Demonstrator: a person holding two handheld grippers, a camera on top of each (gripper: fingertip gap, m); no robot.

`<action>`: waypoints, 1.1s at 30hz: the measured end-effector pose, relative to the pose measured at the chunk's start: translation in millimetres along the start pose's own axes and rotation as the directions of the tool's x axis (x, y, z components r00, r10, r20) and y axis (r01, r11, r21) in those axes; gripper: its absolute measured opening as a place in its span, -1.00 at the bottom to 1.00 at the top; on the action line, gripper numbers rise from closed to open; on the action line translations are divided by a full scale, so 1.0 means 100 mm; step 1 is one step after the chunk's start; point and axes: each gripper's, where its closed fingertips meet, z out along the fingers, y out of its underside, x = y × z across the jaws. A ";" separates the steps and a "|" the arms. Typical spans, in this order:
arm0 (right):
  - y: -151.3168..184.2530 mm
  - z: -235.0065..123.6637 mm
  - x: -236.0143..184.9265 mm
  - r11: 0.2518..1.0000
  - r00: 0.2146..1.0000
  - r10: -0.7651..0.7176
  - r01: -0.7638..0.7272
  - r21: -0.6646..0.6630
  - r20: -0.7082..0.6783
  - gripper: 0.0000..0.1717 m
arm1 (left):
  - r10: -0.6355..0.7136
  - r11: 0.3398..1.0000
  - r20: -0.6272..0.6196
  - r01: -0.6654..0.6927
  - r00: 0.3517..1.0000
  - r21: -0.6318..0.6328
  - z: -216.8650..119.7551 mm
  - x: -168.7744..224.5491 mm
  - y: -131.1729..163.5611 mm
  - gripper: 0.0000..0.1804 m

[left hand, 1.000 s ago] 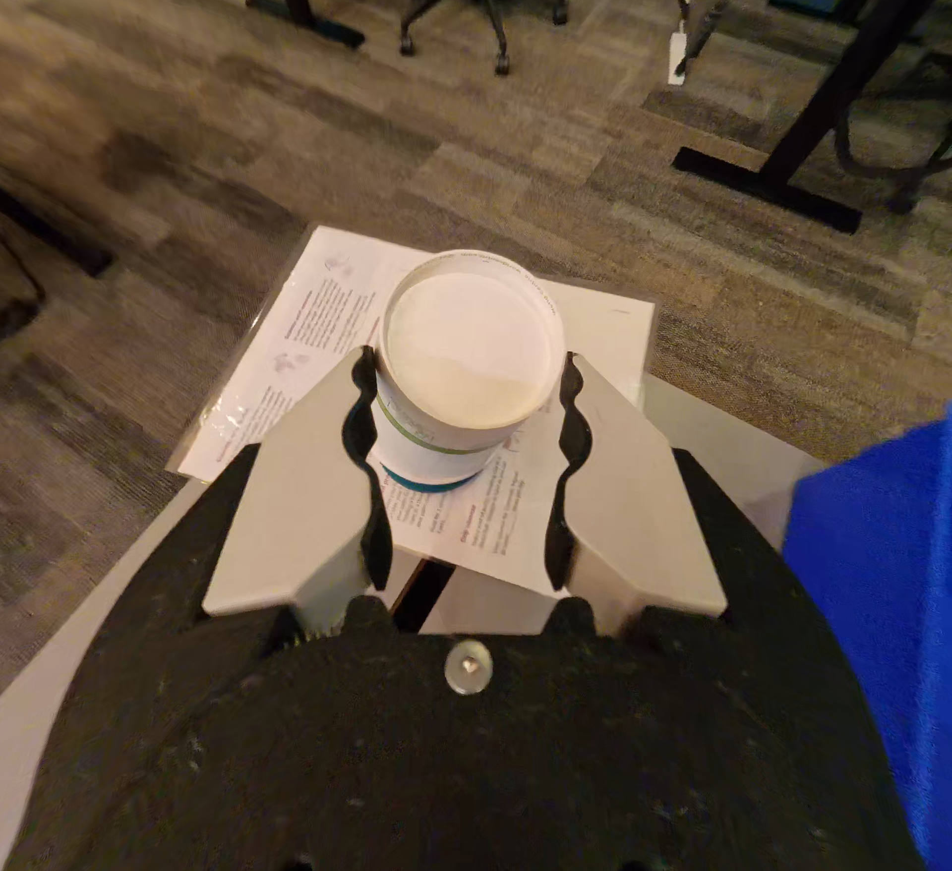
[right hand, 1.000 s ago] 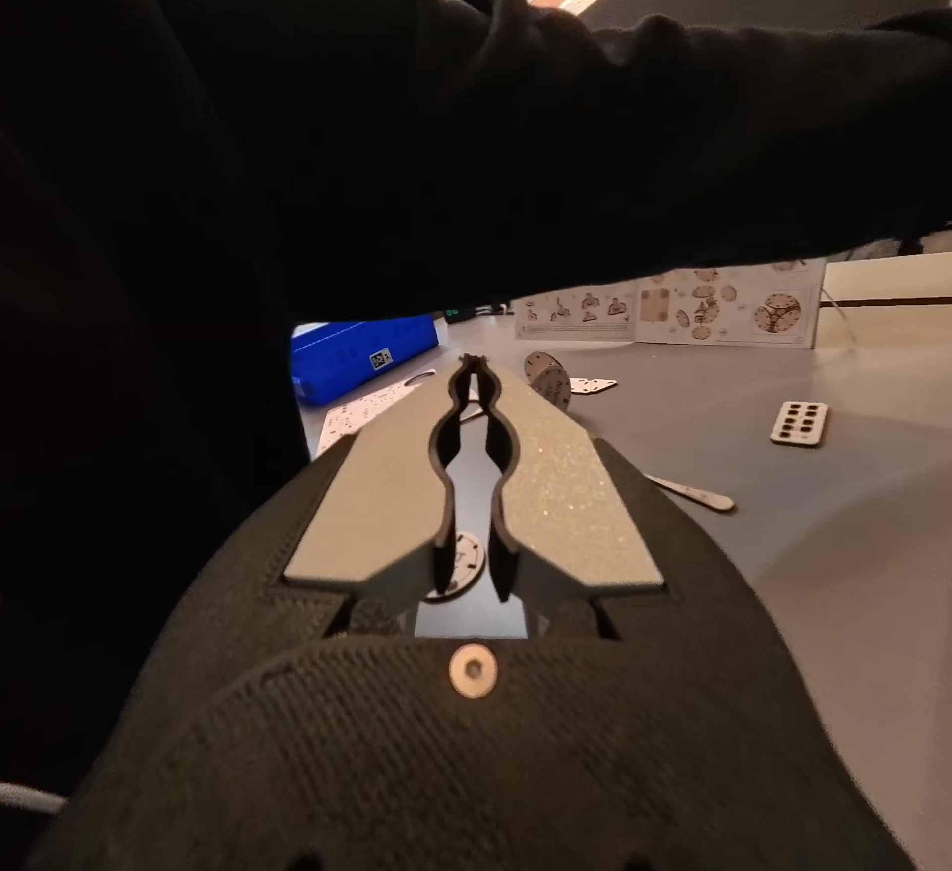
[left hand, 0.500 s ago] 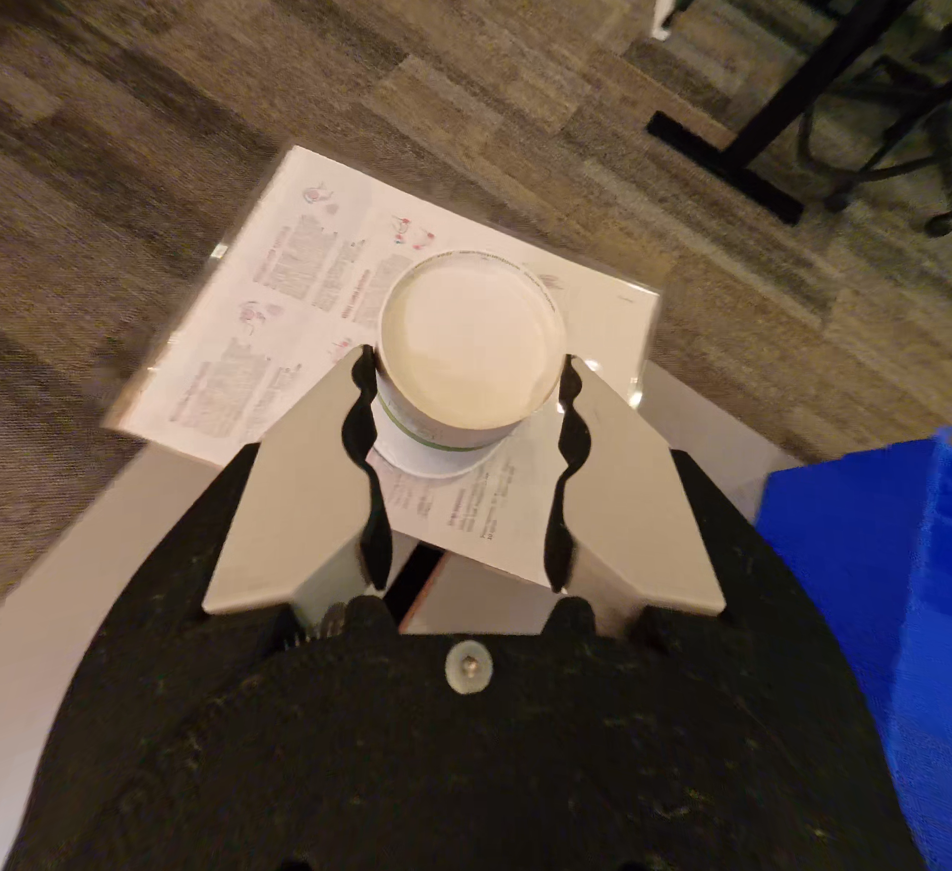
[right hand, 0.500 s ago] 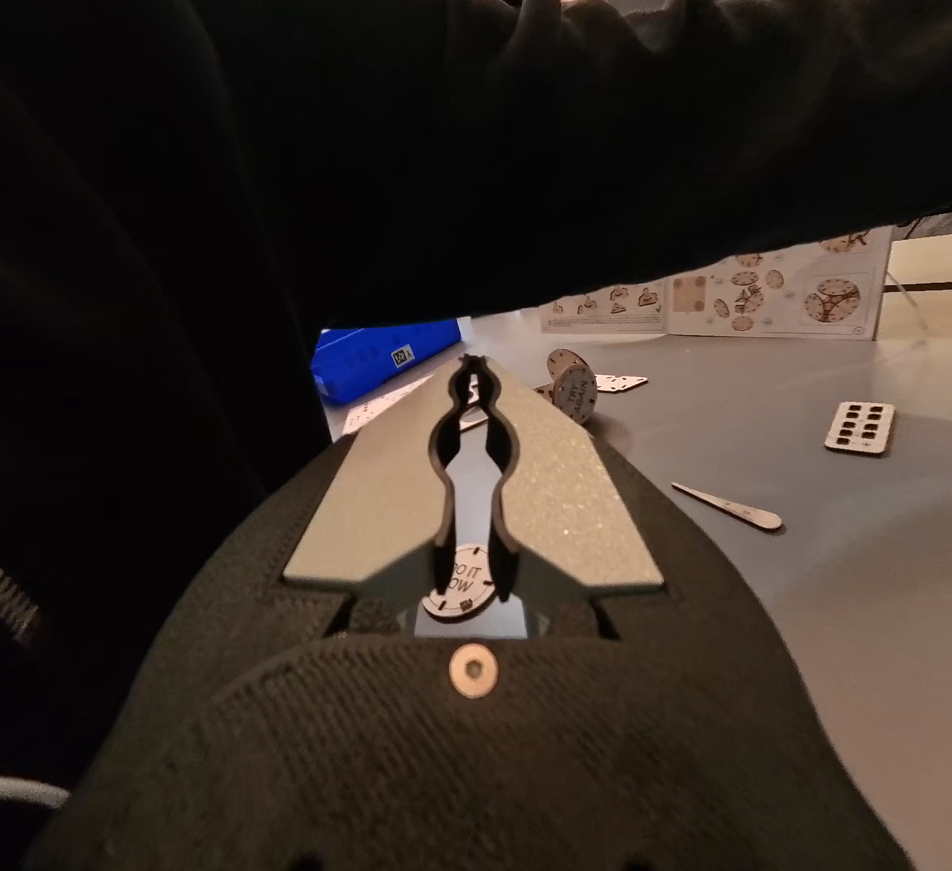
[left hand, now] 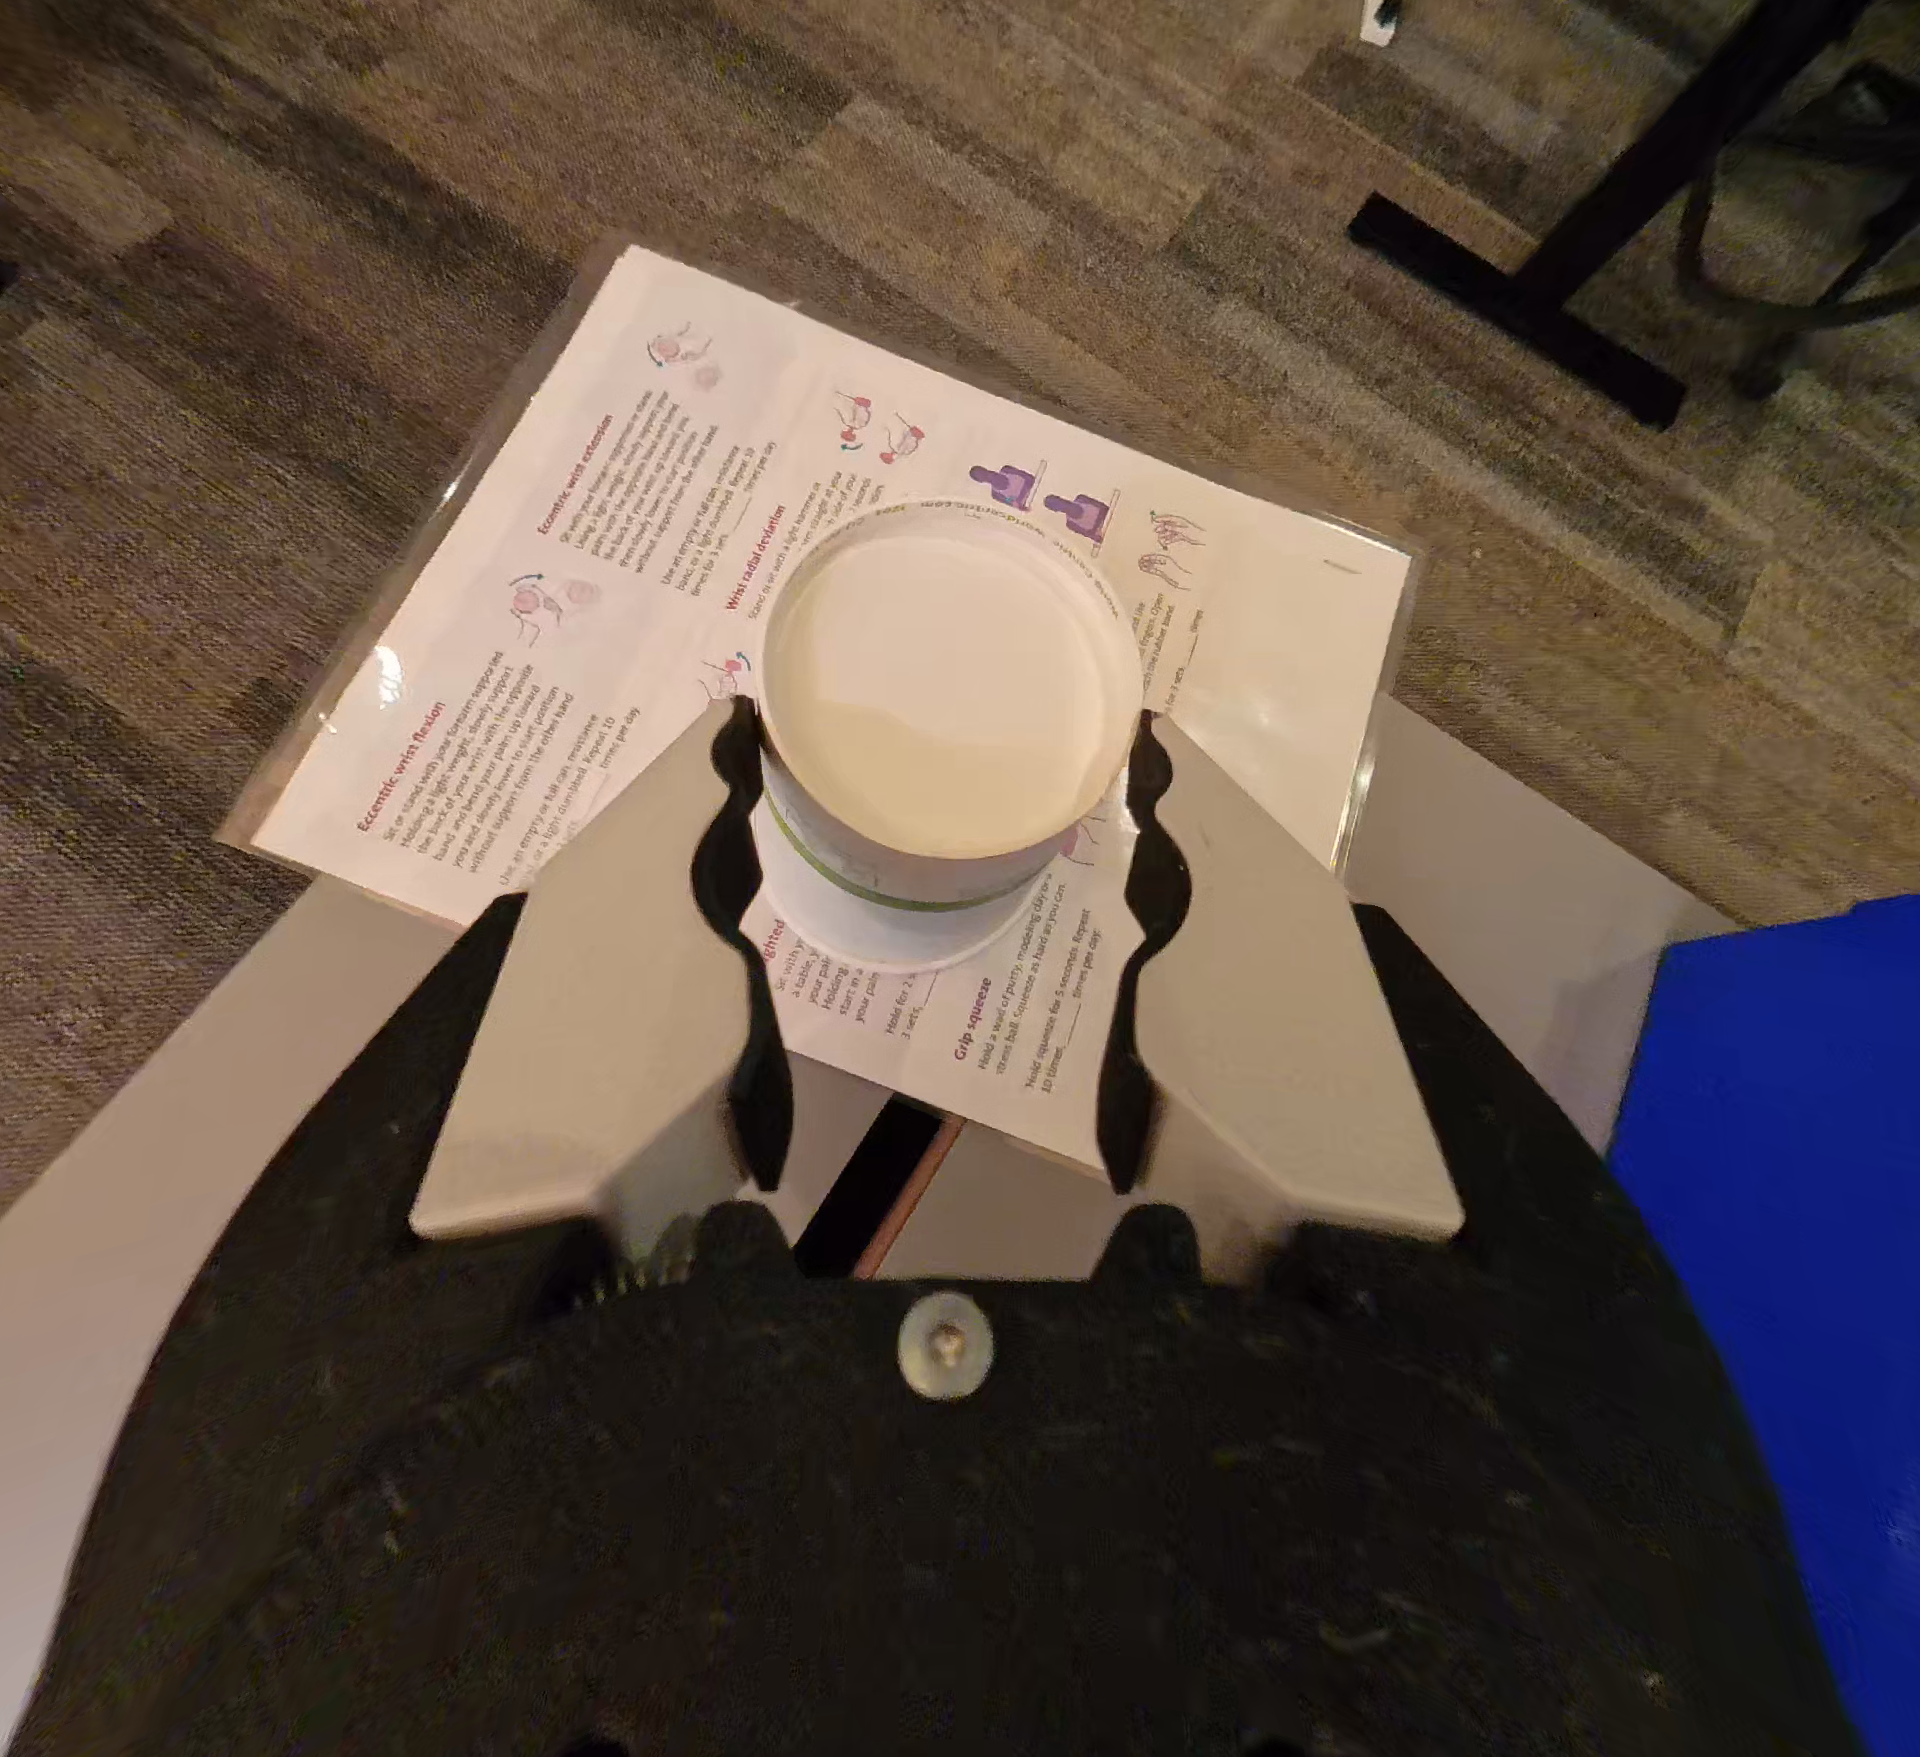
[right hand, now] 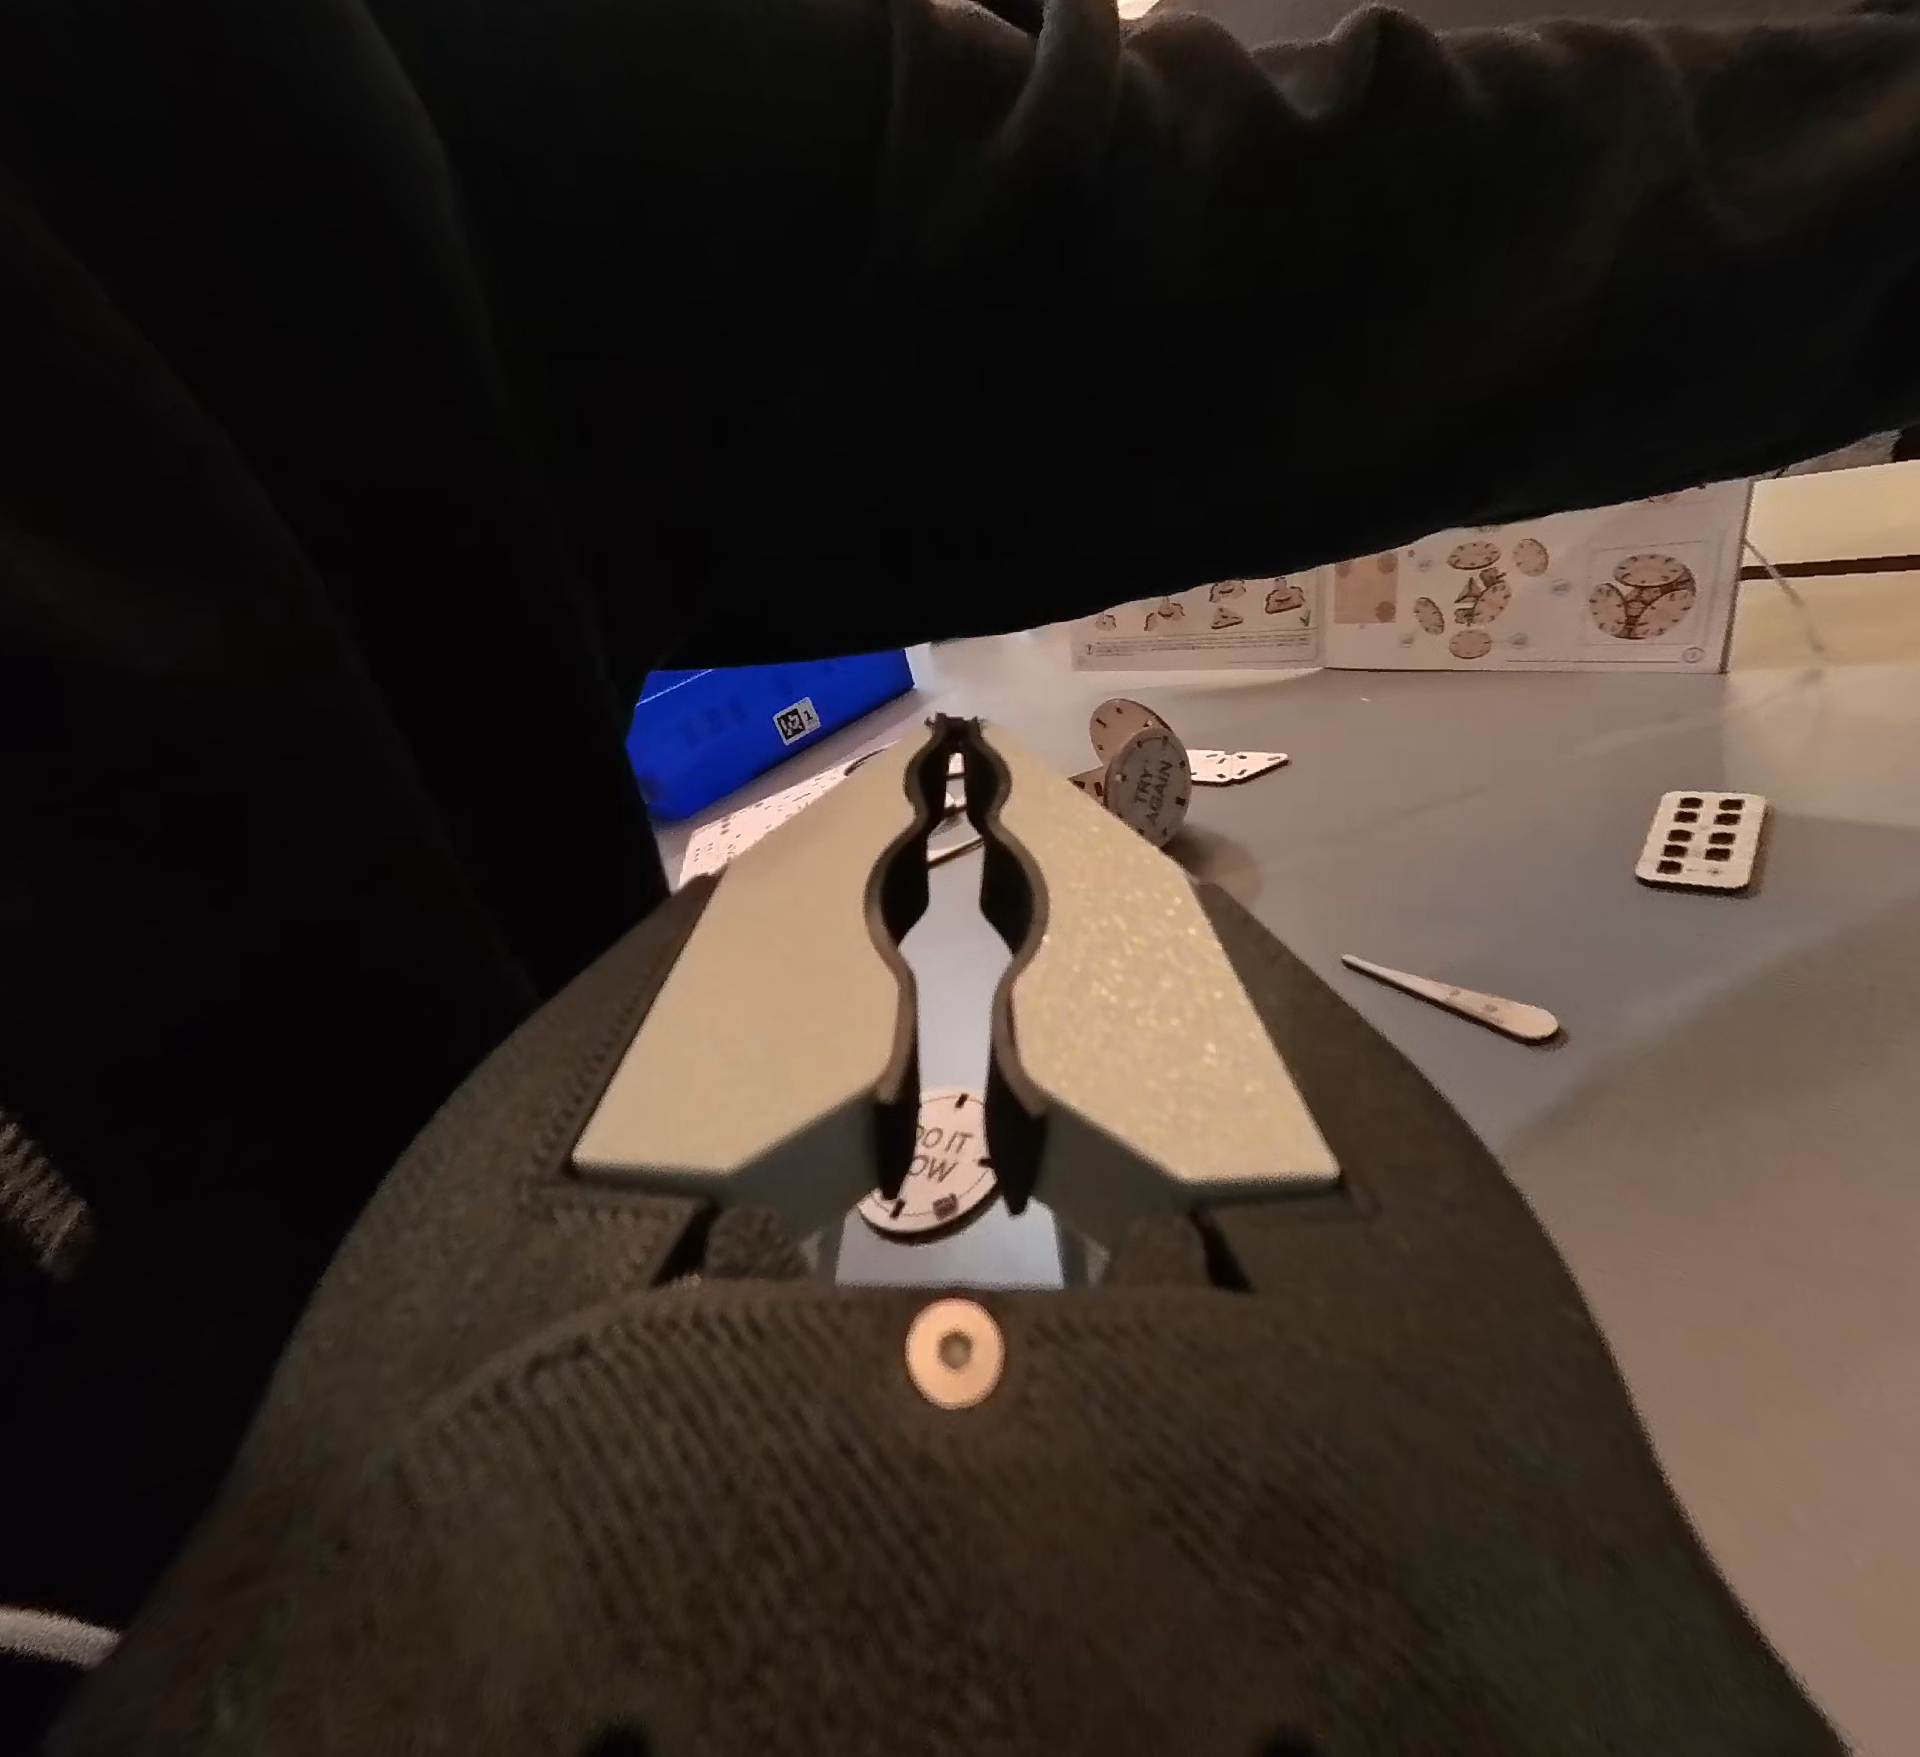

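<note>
My left gripper (left hand: 940, 720) is shut on a white paper cup (left hand: 940, 689) with a green band. The cup's flat closed end faces me, and both fingertips press its sides. Under it lies a laminated printed sheet (left hand: 499, 668) on the corner of a grey table (left hand: 1507, 824); I cannot tell whether the cup rests on the sheet. My right gripper (right hand: 956, 722) is shut, low over the grey table (right hand: 1558, 1240). A round wooden disc (right hand: 930, 1177) lies on the table beneath its fingers. A wooden spool-like assembly (right hand: 1138, 777) stands just right of its tips.
A blue bin (left hand: 1787, 1292) stands right of the left gripper and also shows in the right wrist view (right hand: 748, 731). A black sleeve (right hand: 1039, 305) spans above the right gripper. A wooden stick (right hand: 1455, 999), a slotted wooden plate (right hand: 1699, 840) and an open instruction booklet (right hand: 1403, 606) lie on the table. Carpet floor (left hand: 520, 97) lies beyond the table corner. There is about 55 cm between the tips of the two grippers.
The left gripper has carried the cup farther over the laminated sheet, and the cup kept its place between the fingers. The right gripper stayed shut and shifted, bringing the wooden disc into view beneath its fingers.
</note>
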 end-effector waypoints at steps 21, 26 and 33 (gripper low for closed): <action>0.01 -0.03 0.04 0.999 0.998 0.040 -0.041 0.033 0.039 -1.00 | 0.068 0.993 -0.084 -0.076 0.994 -0.089 -0.02 0.06 0.08 -0.28; 0.01 -0.02 0.03 0.999 0.998 0.036 -0.038 0.034 0.042 -1.00 | 0.143 0.981 -0.186 -0.164 0.972 -0.104 -0.03 0.24 0.13 -0.27; 0.00 -0.03 0.02 0.999 0.999 0.031 -0.032 0.030 0.035 -1.00 | 0.212 0.966 -0.237 -0.240 0.948 -0.095 -0.02 0.36 0.15 -0.25</action>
